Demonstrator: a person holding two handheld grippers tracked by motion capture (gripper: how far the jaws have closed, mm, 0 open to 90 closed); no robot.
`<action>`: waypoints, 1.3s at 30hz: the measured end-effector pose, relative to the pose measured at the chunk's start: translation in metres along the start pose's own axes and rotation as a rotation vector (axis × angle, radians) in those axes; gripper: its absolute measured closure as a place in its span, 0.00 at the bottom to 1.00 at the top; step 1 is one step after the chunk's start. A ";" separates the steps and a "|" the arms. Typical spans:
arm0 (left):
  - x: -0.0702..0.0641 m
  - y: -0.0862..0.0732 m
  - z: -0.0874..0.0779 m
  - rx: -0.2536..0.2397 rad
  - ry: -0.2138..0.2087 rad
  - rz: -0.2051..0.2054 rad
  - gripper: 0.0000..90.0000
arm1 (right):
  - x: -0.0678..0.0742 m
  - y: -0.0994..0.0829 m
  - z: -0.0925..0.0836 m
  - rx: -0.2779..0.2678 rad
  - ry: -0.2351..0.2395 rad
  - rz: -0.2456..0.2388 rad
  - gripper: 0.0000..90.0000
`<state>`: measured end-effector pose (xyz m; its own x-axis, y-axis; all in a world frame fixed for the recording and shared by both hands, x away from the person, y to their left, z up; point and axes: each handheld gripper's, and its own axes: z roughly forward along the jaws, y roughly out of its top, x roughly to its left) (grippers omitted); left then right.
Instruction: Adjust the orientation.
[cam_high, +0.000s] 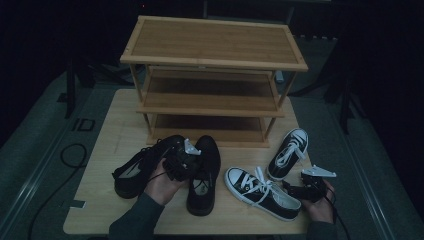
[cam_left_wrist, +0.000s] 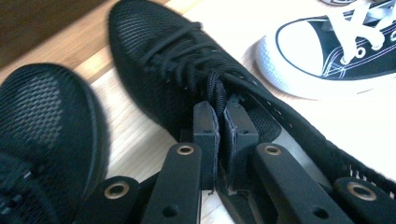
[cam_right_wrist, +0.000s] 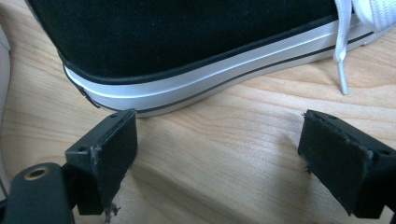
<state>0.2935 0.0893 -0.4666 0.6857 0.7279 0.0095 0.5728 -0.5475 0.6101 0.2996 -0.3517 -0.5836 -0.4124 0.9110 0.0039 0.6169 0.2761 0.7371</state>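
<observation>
The left tool (cam_left_wrist: 219, 123) is being pinched shut on the black mesh shoe's (cam_left_wrist: 187, 70) tongue at centre frame; soft fabric, so it's likely being gripped best there. The right tool (cam_right_wrist: 217, 154) is being held open by the canvas sneaker (cam_right_wrist: 187, 42), lower right on the tabletop (cam_high: 120, 130).

Dim room, wooden table (cam_high: 125, 135), bamboo rack (cam_high: 212, 75)

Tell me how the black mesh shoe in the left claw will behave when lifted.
The black mesh shoe is pinched at its tongue by the left claw, so it will probably hang toe-down and swing. The mesh looks soft, so the upper may sag. It seems light.
</observation>
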 end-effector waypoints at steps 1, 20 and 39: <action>0.001 -0.002 -0.001 -0.002 0.003 0.003 0.95 | 0.000 0.000 0.000 0.000 0.000 0.000 0.13; 0.028 -0.042 -0.038 0.003 0.013 -0.015 0.97 | 0.000 0.000 0.000 0.000 0.000 -0.001 0.13; 0.059 -0.073 -0.062 0.009 0.095 -0.044 0.97 | 0.000 0.000 0.000 0.000 0.000 0.000 0.13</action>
<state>0.2642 0.1977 -0.4611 0.6148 0.7866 0.0581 0.6054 -0.5178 0.6045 0.2996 -0.3517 -0.5836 -0.4128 0.9108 0.0039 0.6170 0.2765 0.7368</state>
